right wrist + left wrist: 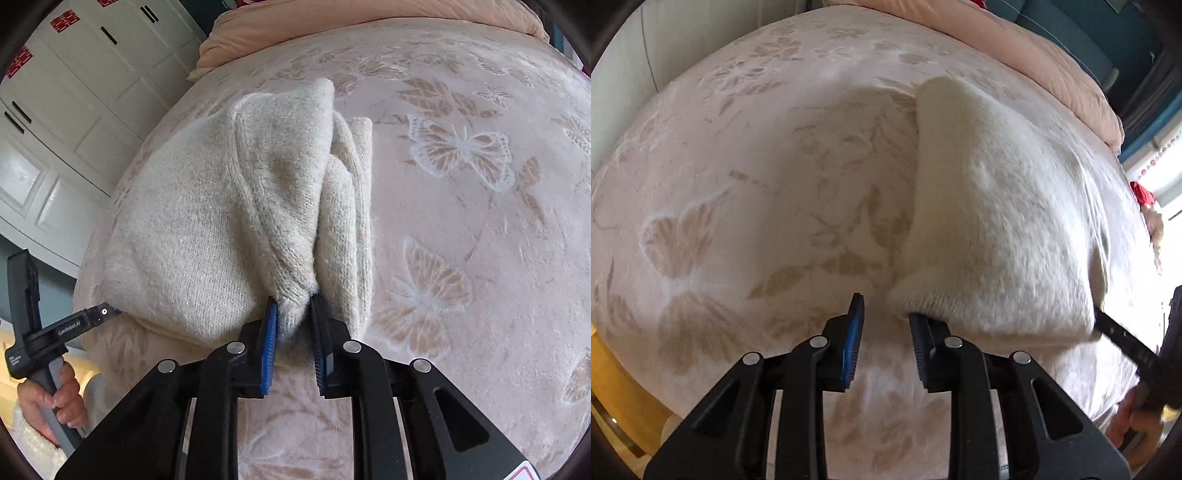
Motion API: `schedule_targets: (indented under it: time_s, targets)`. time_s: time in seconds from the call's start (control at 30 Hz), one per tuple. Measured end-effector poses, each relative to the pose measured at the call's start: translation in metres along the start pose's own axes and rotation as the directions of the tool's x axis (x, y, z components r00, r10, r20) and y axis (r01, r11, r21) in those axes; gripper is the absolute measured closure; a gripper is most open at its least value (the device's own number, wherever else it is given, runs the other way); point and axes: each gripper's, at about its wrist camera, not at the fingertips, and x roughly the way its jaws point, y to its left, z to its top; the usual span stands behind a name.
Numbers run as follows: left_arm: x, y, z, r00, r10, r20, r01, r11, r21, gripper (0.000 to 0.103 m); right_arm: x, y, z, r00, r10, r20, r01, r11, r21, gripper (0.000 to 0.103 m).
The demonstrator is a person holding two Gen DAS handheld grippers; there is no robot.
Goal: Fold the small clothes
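Observation:
A cream knitted sweater (997, 221) lies folded on a pink bed cover with butterfly prints (738, 184). In the left wrist view my left gripper (886, 314) is open, its right finger tucked under the sweater's near left corner. In the right wrist view the sweater (192, 229) fills the left middle, and my right gripper (295, 310) is shut on a bunched edge of it near the front. The right gripper also shows at the sweater's right corner in the left wrist view (1100, 325). The left gripper shows at the sweater's left corner in the right wrist view (107, 312).
A folded peach duvet (332, 26) lies at the far end of the bed. White wardrobe doors (74, 92) stand to the left in the right wrist view. A wooden floor (620, 387) shows beyond the bed's left edge.

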Motion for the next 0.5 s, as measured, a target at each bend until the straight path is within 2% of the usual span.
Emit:
schedule_targets:
  time_s: [0.07,0.1,0.2,0.3,0.4,0.47,0.5]
  targets:
    - [0.012,-0.001,0.000,0.999,0.053,-0.008,-0.053,0.998,0.016,0.076,0.005,-0.007,-0.001,1.000,0.013,0.017,-0.013,1.000,-0.003,0.089]
    - [0.017,0.002,-0.002,0.998,0.055,-0.002,-0.055,0.998,-0.006,0.076,0.008,-0.011,0.000,1.000,0.020,0.022,-0.020,1.000,-0.001,0.089]
    - [0.004,-0.008,-0.006,0.995,0.092,0.022,-0.093,0.996,0.008,0.075,-0.005,-0.011,0.004,0.999,0.016,0.031,-0.017,0.999,0.033,0.089]
    - [-0.040,-0.031,-0.025,0.988,0.079,0.133,-0.089,0.994,0.068,0.075,-0.031,0.002,-0.006,0.994,-0.036,0.099,0.036,0.999,0.000,0.083]
    - [-0.070,-0.055,-0.048,0.972,0.065,0.227,-0.105,0.980,0.168,0.061,-0.062,0.010,-0.029,0.975,-0.121,0.185,0.134,0.989,-0.064,0.080]
    - [-0.084,-0.071,-0.067,0.962,0.028,0.272,-0.090,0.972,0.219,0.045,-0.077,0.010,-0.049,0.960,-0.162,0.229,0.183,0.981,-0.073,0.076]
    - [-0.087,-0.076,-0.073,0.959,0.005,0.284,-0.076,0.968,0.239,0.041,-0.083,0.008,-0.057,0.952,-0.182,0.247,0.204,0.977,-0.066,0.066]
